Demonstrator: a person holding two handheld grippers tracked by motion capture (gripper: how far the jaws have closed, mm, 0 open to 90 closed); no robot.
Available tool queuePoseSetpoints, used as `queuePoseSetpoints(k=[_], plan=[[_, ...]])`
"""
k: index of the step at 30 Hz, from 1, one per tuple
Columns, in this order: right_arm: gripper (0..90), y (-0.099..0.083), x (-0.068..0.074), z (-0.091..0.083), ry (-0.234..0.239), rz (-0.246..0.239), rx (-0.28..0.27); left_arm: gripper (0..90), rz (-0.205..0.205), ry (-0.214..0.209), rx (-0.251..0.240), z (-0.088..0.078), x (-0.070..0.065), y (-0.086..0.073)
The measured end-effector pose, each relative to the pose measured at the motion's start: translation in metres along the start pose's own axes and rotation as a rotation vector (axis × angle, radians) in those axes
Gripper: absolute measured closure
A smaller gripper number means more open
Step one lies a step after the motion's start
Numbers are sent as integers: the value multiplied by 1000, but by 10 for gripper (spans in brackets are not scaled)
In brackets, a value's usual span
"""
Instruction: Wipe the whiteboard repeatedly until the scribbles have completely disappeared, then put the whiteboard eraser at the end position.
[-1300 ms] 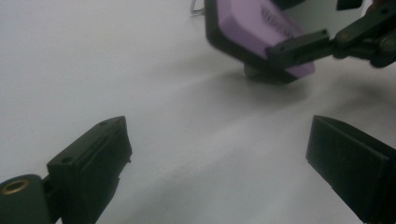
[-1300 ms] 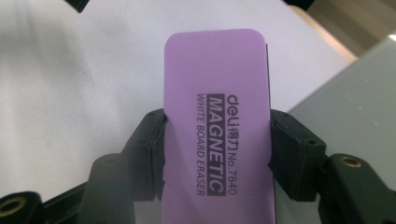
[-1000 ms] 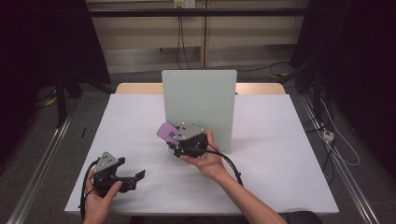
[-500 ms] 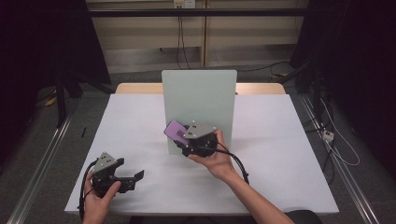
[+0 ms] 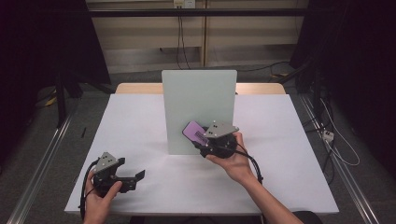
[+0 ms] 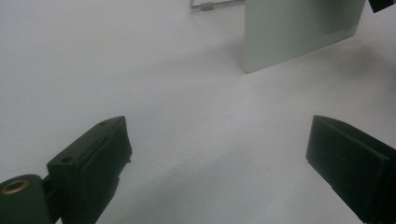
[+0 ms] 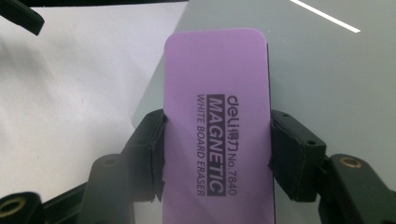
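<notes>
A purple magnetic whiteboard eraser (image 7: 217, 116) sits clamped between the jaws of my right gripper (image 7: 217, 149), which is shut on it. In the high view that eraser (image 5: 195, 131) is held up against the lower front of the upright pale green board (image 5: 198, 100) at the table's middle, with the right gripper (image 5: 205, 138) just below and right of it. My left gripper (image 5: 135, 176) rests low near the front left of the table, held in a hand. Its jaws stand wide open over bare white table (image 6: 187, 130), nothing between them.
The white table (image 5: 280, 140) has open surface left and right of the board. The board's lower corner (image 6: 280, 42) and a metal stand foot (image 6: 210, 5) appear in the left gripper view. Cables and dark floor surround the table.
My right gripper has carried the purple eraser rightward and a little up, across the front of the board. The left gripper has stayed where it was.
</notes>
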State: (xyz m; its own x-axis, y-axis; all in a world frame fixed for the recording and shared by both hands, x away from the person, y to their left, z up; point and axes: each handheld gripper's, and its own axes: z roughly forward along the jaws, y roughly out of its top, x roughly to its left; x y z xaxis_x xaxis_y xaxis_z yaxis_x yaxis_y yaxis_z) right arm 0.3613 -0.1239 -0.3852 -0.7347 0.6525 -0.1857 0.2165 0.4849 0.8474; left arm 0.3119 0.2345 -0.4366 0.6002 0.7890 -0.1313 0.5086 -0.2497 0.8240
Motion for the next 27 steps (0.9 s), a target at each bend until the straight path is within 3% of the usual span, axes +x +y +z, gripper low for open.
queuePoseSetpoints(k=[8, 12, 27], plan=[[416, -8, -9, -9, 10, 31, 28, 61, -2, 0, -4, -1, 1, 0], [416, -9, -8, -10, 18, 22, 47, 61, -5, 1, -7, -1, 1, 0], [416, -22, -11, -20, 135, 91, 124, 61, -23, -6, 2, -1, 3, -2]])
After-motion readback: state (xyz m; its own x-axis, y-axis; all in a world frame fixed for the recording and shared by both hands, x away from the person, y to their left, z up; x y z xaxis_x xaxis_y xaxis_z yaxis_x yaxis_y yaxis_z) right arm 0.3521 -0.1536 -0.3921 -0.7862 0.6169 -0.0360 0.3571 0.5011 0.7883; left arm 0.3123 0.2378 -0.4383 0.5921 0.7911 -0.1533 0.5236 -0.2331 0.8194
